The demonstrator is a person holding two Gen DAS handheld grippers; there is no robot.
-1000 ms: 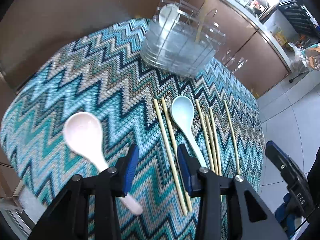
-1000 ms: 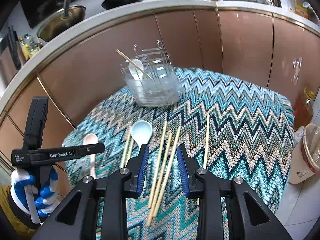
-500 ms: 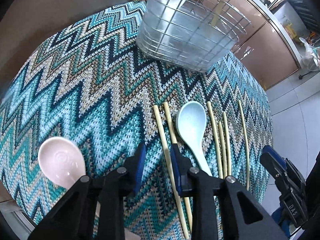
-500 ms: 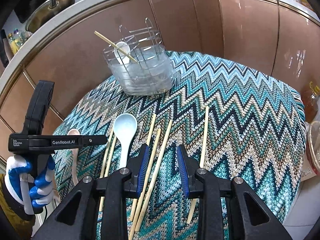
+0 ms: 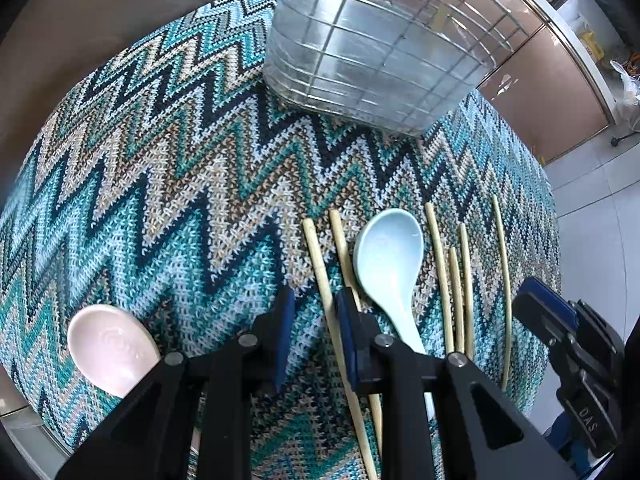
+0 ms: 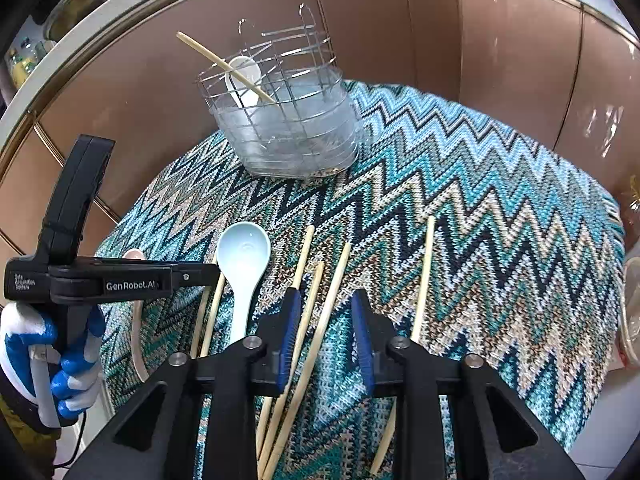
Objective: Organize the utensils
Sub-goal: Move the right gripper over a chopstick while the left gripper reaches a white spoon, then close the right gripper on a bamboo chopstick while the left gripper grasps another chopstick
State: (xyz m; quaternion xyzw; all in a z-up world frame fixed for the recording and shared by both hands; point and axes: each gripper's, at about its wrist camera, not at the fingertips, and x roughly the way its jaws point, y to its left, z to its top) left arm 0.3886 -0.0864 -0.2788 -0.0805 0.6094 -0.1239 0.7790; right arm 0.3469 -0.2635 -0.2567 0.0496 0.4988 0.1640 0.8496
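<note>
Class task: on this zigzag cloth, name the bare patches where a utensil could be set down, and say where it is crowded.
Bare cloth lies between the wire caddy and the pink spoon, and on the far right past the lone chopstick. It is crowded in front, around the blue spoon, where chopsticks lie on both sides under the left gripper and right gripper.

Left gripper [image 6: 216,276] reads "GenRobot.AI"; right gripper [image 5: 532,300] "DAS".

A rough knitted zigzag cloth in teal and beige [image 6: 460,208] carries matt pale wooden chopsticks [image 6: 334,300], a glossy light blue ceramic-looking spoon [image 6: 243,252] and a shiny metal wire basket [image 6: 280,116].
</note>
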